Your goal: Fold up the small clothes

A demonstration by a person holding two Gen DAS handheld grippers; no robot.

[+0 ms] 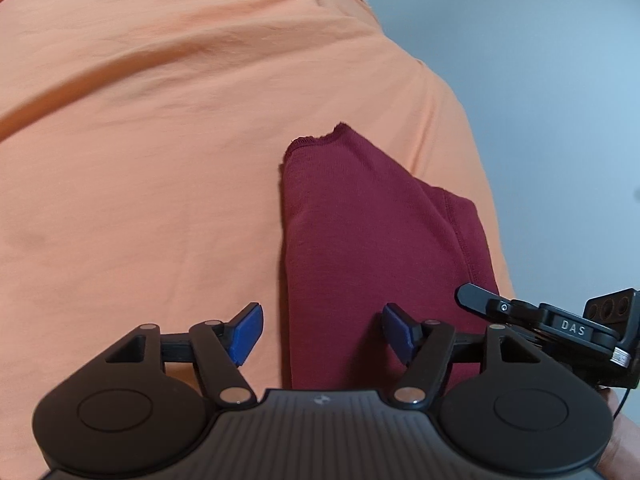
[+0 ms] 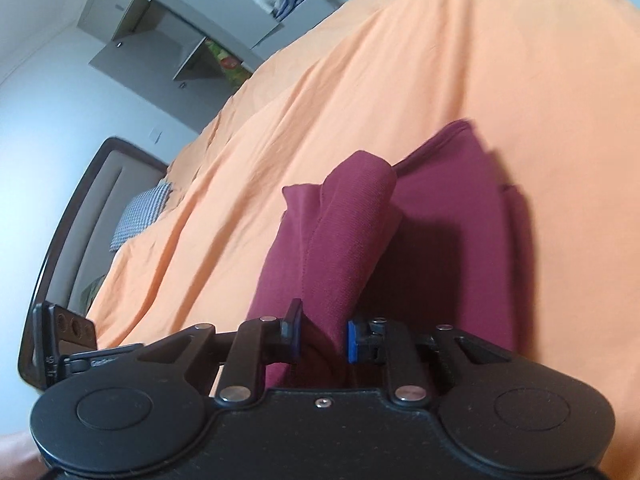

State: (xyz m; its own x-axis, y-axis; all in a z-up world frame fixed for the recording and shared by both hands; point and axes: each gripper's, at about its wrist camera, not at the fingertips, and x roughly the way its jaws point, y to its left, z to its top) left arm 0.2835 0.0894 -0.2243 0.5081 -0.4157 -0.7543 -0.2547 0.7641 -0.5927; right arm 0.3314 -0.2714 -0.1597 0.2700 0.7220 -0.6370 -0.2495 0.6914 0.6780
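Note:
A dark red garment (image 1: 360, 232) lies folded lengthwise on an orange bed sheet (image 1: 140, 120). My left gripper (image 1: 322, 330) is open just above its near end, blue pads apart, nothing between them. In the right wrist view my right gripper (image 2: 323, 338) is shut on a raised fold of the dark red garment (image 2: 344, 248), which stands up from the rest of the cloth lying flat behind it. The right gripper's black body (image 1: 560, 324) shows at the right edge of the left wrist view, beside the garment.
The orange sheet (image 2: 440, 60) covers the whole bed. A dark headboard (image 2: 60, 216) and a checked pillow (image 2: 140, 212) are at the left. Grey shelves with cloth (image 2: 224, 12) stand behind. Pale floor or wall (image 1: 560, 80) lies past the bed's right edge.

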